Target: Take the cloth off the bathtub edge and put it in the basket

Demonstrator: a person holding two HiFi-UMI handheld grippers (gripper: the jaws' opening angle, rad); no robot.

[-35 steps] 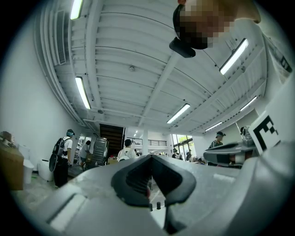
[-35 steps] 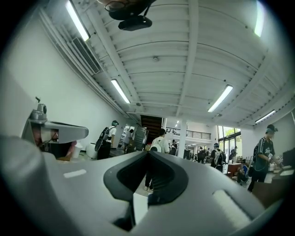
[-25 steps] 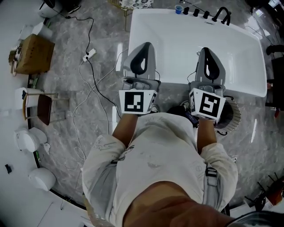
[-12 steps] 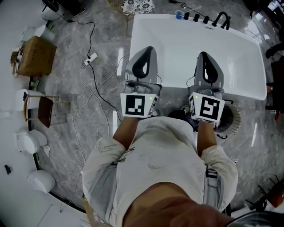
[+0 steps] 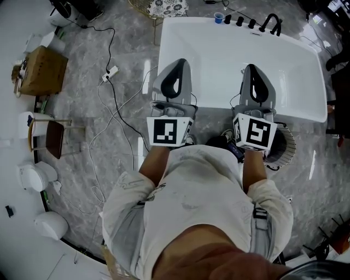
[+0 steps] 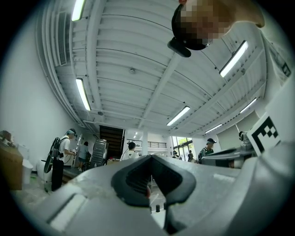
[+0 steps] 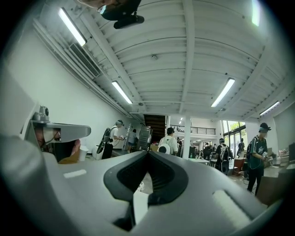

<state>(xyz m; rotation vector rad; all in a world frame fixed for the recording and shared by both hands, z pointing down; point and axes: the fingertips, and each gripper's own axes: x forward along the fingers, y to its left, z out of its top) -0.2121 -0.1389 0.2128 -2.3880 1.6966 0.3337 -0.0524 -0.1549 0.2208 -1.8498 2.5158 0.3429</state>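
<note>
The white bathtub point(image 5: 290, 71) fills the top of the head view. Both grippers hang over its near rim, side by side, pointing away from me. My left gripper point(image 5: 180, 62) is shut with nothing between its fingers; its own view point(image 6: 150, 157) looks up at the ceiling. My right gripper point(image 5: 252, 67) is also shut and empty point(image 7: 148, 153). I see no cloth on the tub's rim. A patterned cloth point(image 5: 168, 5) seems to lie in a gold wire basket point(image 5: 143, 6) past the tub's far left corner, cut by the frame.
A black faucet point(image 5: 272, 22), knobs and a blue cup point(image 5: 219, 18) line the tub's far rim. A round ribbed thing point(image 5: 286, 144) stands by my right hand. Cables point(image 5: 115, 112), a cardboard box point(image 5: 42, 66) and a chair point(image 5: 53, 135) lie left. Several people stand in the hall behind.
Both grippers have stayed where they were, shut. Only the head view has shifted slightly.
</note>
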